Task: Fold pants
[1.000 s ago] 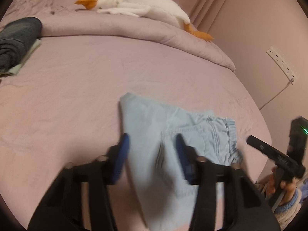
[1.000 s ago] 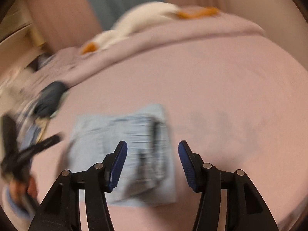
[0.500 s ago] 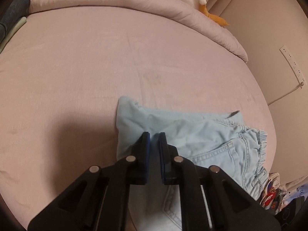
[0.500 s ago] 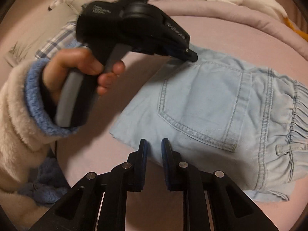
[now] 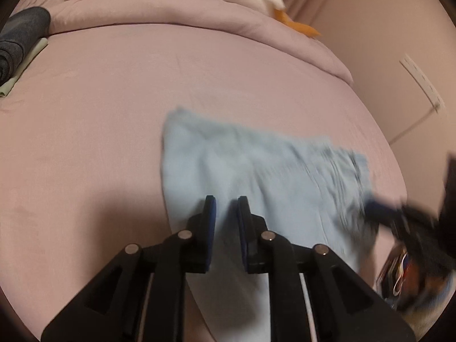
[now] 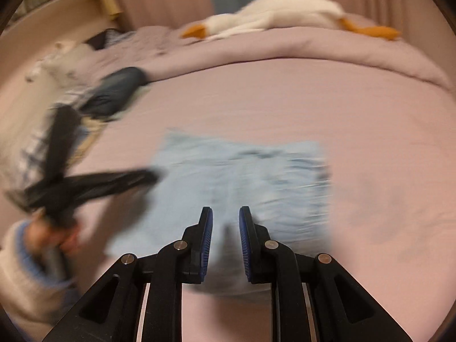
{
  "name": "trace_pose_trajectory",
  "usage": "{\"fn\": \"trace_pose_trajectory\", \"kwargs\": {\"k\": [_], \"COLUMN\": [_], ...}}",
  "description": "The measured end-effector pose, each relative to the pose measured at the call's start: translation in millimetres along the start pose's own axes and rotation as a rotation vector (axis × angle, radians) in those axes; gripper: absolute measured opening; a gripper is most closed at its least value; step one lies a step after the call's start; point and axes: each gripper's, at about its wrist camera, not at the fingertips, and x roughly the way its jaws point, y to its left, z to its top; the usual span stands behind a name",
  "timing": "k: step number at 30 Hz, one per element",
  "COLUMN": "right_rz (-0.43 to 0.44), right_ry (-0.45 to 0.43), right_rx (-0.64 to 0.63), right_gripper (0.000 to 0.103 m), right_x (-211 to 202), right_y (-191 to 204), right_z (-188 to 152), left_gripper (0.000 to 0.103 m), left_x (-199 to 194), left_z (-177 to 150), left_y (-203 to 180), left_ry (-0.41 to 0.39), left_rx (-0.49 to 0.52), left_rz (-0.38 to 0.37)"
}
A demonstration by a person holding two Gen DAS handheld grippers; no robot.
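Note:
Light blue denim pants (image 5: 256, 165) lie folded into a compact rectangle on the pink bed (image 5: 99, 99), blurred by motion. My left gripper (image 5: 226, 199) hovers over their near left part with its jaws almost together and only a narrow slit between them. My right gripper (image 6: 226, 209) is over the near edge of the pants (image 6: 228, 176), equally narrow. In the right wrist view the left gripper (image 6: 154, 173) points at the pants' left edge, held by a hand (image 6: 48, 233). Blur hides whether either pinches cloth.
A white goose plush (image 6: 285, 8) lies on the rolled pink duvet (image 5: 171, 20) at the far side. Dark folded clothes (image 5: 20, 37) sit at the bed's left, with more laundry behind them. A power strip (image 5: 421, 82) hangs on the right wall.
Both grippers went from wide open to nearly shut down at the pants' edges half a second ago. Now both have pulled back and up, still narrow, with the views blurred.

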Motion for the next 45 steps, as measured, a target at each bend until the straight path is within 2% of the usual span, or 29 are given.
{"fn": "trace_pose_trajectory", "kwargs": {"k": [1, 2, 4, 6, 11, 14, 16, 18, 21, 28, 30, 31, 32, 33, 34, 37, 39, 45], "right_rz": [-0.069, -0.096, -0.107, -0.100, -0.092, -0.027, -0.008, -0.025, -0.023, 0.038, 0.087, 0.109, 0.127, 0.133, 0.131, 0.134, 0.151, 0.222], "right_ry": [0.013, 0.027, 0.064, 0.045, 0.050, 0.012, 0.024, 0.044, 0.113, 0.101, 0.074, 0.058, 0.038, 0.020, 0.002, -0.010, 0.007, 0.059], "right_rx": [-0.001, 0.001, 0.022, 0.035, 0.077, 0.061, 0.023, -0.003, 0.016, 0.072, 0.102, 0.117, 0.136, 0.154, 0.178, 0.263, 0.350, 0.534], "right_gripper": [0.018, 0.018, 0.018, 0.018, 0.018, 0.018, 0.018, 0.018, 0.018, 0.019, 0.031, 0.036, 0.046, 0.053, 0.056, 0.060, 0.067, 0.073], "right_x": [5, 10, 23, 23, 7, -8, -13, -8, 8, -10, -23, -27, -33, -39, -44, -48, -46, -33], "right_y": [-10, -14, -22, -20, -13, 4, 13, 22, 19, 6, 3, 2, -2, -5, -11, -32, -52, -83], "right_z": [-3, -7, -19, -22, -16, -18, -27, -32, -48, -45, -44, -45, -44, -44, -44, -44, -48, -64], "left_gripper": [0.018, 0.018, 0.018, 0.018, 0.019, 0.020, 0.020, 0.020, 0.020, 0.023, 0.030, 0.038, 0.050, 0.056, 0.064, 0.064, 0.064, 0.066], "left_x": [-3, -3, 3, -2, -12, -12, -13, -11, -5, -5, -10, -13, -14, -15, -16, -18, -20, -19], "left_z": [-11, -19, -37, -50, -59, -63, -67, -66, -62, -62, -64, -66, -65, -65, -65, -62, -60, -54], "left_y": [-4, -4, -4, -4, -5, -14, -17, -19, -21, -22, -20, -19, -19, -19, -18, -16, -13, -1], "left_ry": [0.002, 0.014, 0.060, 0.023, 0.041, 0.042, 0.039, 0.039, 0.040, 0.035, 0.029, 0.027, 0.025, 0.021, 0.015, 0.007, 0.006, 0.012], "left_rx": [0.011, 0.014, 0.006, 0.018, 0.000, 0.041, 0.048, 0.047, 0.047, 0.042, 0.030, 0.026, 0.021, 0.017, 0.015, 0.003, -0.009, -0.073], "left_rz": [-0.002, 0.001, 0.000, 0.007, 0.029, 0.062, 0.076, 0.082, 0.087, 0.089, 0.085, 0.080, 0.081, 0.090, 0.101, 0.101, 0.102, 0.062]}}
